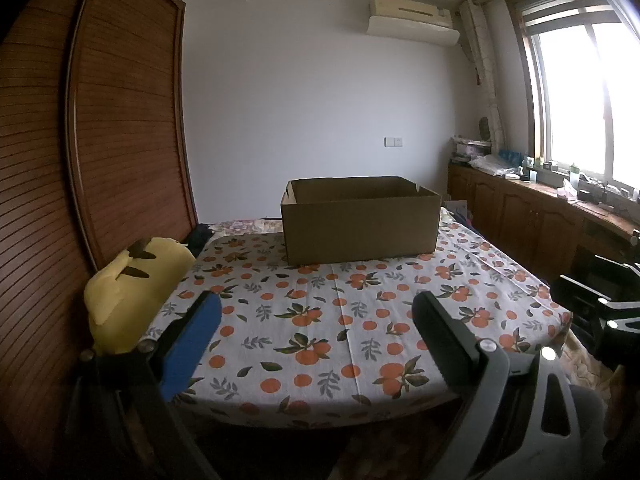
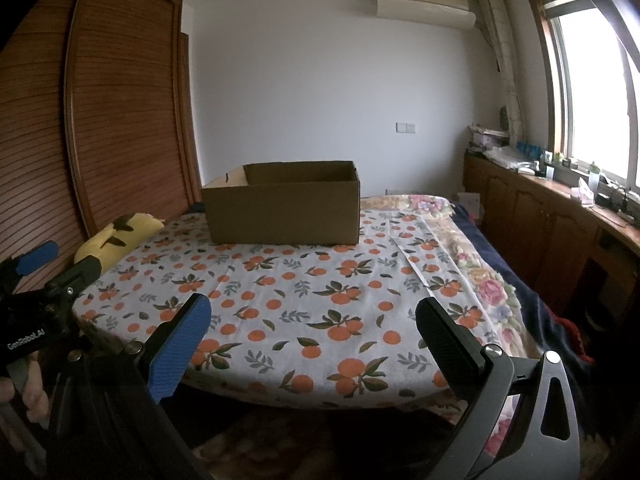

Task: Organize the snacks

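Left gripper (image 1: pixel 316 320) and right gripper (image 2: pixel 314 326) are held above the near edge of the bed (image 1: pixel 340 320), jaws spread wide, nothing gripped; an open cardboard box (image 1: pixel 360 220) is set on the orange-print sheet towards the far side, interior not shown; no snacks are seen in either view; a yellow plush (image 1: pixel 132 292) lies at the bed's left edge; step is judged as the start, nothing yet picked; next, snacks must be located and one grasped for the box.
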`<state>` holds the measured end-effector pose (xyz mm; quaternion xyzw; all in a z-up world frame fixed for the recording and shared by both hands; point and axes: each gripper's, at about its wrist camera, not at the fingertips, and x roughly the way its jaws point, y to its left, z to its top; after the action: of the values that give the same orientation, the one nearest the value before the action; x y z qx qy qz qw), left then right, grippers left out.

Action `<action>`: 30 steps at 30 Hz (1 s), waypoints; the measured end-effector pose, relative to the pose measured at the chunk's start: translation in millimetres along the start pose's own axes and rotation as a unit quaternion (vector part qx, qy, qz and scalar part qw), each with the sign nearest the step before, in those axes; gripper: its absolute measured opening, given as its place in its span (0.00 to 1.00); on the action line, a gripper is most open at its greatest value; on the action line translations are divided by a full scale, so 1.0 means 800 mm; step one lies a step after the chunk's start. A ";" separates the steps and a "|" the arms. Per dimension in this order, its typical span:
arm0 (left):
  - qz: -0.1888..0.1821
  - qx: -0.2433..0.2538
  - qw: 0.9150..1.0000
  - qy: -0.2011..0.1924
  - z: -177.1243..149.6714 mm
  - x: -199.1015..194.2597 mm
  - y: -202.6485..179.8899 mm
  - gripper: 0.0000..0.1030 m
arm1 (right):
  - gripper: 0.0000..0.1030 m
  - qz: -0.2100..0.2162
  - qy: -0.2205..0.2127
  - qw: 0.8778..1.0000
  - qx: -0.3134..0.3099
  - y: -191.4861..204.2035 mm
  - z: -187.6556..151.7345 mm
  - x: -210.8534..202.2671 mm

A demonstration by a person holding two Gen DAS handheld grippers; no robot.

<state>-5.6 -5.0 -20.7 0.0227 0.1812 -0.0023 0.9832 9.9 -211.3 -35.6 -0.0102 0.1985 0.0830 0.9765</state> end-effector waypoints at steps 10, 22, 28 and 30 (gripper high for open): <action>0.001 0.000 1.000 -0.002 0.003 -0.001 0.002 0.94 | 1.00 -0.001 0.000 1.000 0.000 -0.001 0.000 0.000; 0.001 0.000 1.000 -0.002 0.004 -0.001 0.002 0.94 | 1.00 0.000 0.000 1.000 0.001 -0.002 0.000 0.000; 0.001 0.000 1.000 -0.002 0.004 -0.001 0.002 0.94 | 1.00 0.000 0.000 1.000 0.001 -0.002 0.000 0.000; 0.001 0.000 1.000 -0.002 0.003 -0.001 0.002 0.94 | 1.00 0.000 0.000 1.000 0.001 -0.002 0.000 0.000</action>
<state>-5.4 -3.3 -18.0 0.0228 0.1788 -0.0014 0.9836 10.4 -212.6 -35.7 -0.0091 0.1987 0.0825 0.9765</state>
